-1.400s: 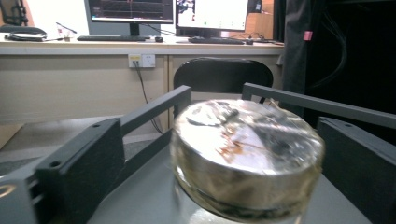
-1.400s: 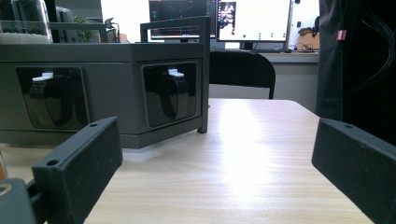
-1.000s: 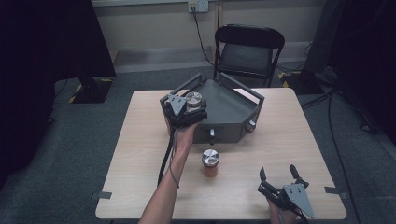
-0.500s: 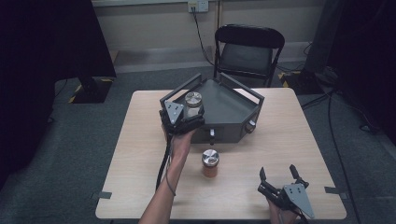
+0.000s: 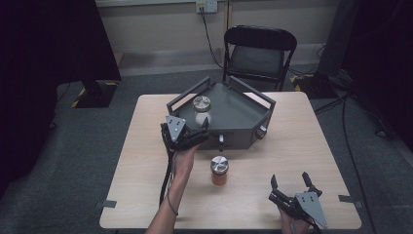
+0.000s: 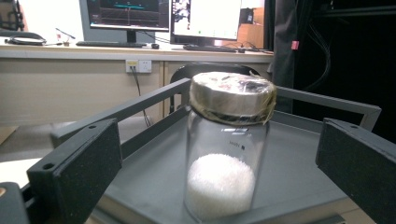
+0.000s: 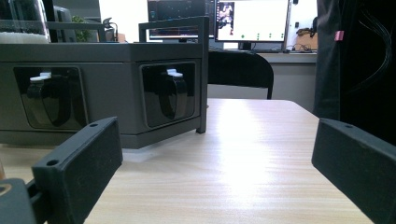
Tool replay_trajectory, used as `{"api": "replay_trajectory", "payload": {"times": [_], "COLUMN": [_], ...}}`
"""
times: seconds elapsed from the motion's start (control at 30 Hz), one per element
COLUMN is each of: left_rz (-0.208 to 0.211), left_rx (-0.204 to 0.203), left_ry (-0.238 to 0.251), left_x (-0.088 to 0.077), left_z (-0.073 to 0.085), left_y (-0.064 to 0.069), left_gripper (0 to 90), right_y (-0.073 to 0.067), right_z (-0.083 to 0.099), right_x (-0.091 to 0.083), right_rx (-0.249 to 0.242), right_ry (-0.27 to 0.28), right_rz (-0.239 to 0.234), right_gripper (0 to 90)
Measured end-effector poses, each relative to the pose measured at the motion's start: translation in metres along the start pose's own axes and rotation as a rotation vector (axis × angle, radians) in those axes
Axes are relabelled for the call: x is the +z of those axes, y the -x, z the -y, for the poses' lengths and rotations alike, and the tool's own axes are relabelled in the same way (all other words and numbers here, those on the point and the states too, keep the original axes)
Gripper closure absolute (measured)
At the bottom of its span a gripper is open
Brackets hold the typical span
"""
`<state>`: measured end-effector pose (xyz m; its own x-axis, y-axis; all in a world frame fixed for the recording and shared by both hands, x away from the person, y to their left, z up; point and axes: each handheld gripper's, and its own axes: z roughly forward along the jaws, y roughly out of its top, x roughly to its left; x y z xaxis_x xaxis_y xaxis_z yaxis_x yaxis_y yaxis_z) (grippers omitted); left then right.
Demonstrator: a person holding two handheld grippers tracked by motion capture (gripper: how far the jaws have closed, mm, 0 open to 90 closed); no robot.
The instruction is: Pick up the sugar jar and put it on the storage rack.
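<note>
Left gripper [image 5: 194, 135], jaws wide apart and empty, faces a white-filled jar [image 5: 201, 110] standing upright at the tray's [image 5: 243, 122] front-left edge; right gripper [image 5: 291, 184] rests open near the table's [image 5: 146, 146] front-right corner.

The light wood worktop [image 5: 146, 161] stands on grey carpet [image 5: 73, 161]. A black folding chair [image 5: 258, 51] sits at 12 o'clock, before a beige wall with a power outlet [image 5: 204, 6]. Dark curtains [image 5: 44, 44] hang at 10 o'clock. Lit monitors [image 6: 205, 18] occupy a rear desk.
</note>
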<state>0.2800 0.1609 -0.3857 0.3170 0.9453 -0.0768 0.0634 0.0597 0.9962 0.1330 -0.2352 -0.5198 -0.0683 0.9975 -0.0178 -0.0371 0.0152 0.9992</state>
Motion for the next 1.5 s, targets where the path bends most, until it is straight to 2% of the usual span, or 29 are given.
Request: {"api": "replay_trajectory", "payload": {"times": [0.17, 0.2, 0.27, 0.37, 0.53, 0.7, 1.03, 1.13, 1.43, 1.5], "left_rz": [-0.003, 0.001, -0.012, -0.007, -0.004, 0.002, -0.014, -0.035, -0.026, -0.037], "left_rx": [0.0, -0.001, 0.013, 0.014, -0.004, -0.004, -0.005, -0.001, 0.009, 0.008], "left_ry": [-0.008, 0.009, 0.014, 0.017, 0.005, 0.024, 0.046, 0.063, 0.059, 0.065], "left_x": [-0.006, -0.01, -0.015, -0.019, -0.028, -0.039, -0.059, -0.068, -0.079, -0.083], "left_z": [0.0, 0.003, 0.005, 0.009, 0.017, 0.025, 0.035, 0.041, 0.054, 0.057], "left_y": [-0.003, -0.004, -0.002, -0.002, -0.001, 0.001, 0.003, 0.006, 0.004, 0.004], "left_gripper": [0.0, 0.0, 0.0, 0.0, 0.0, 0.0, 0.0, 0.0, 0.0, 0.0], "right_y": [0.0, 0.0, 0.0, 0.0, 0.0, 0.0, 0.0, 0.0, 0.0, -0.001], "right_z": [0.0, 0.0, 0.0, 0.0, 0.0, 0.0, 0.0, 0.0, 0.0, 0.0], "right_x": [0.0, 0.0, 0.0, 0.0, 0.0, 0.0, 0.0, 0.0, 0.0, 0.0], "right_rx": [0.0, 0.0, 0.0, 0.0, 0.0, 0.001, 0.001, 0.001, 0.003, 0.002], "right_ry": [0.0, 0.0, 0.0, 0.0, 0.0, 0.0, 0.0, 0.0, 0.0, 0.0], "right_rz": [0.0, 0.001, 0.001, 0.001, 0.001, 0.001, 0.0, 0.0, 0.003, 0.004], "right_gripper": [0.5, 0.5, 0.5, 0.5, 0.5, 0.5, 0.5, 0.5, 0.5, 0.5]}}
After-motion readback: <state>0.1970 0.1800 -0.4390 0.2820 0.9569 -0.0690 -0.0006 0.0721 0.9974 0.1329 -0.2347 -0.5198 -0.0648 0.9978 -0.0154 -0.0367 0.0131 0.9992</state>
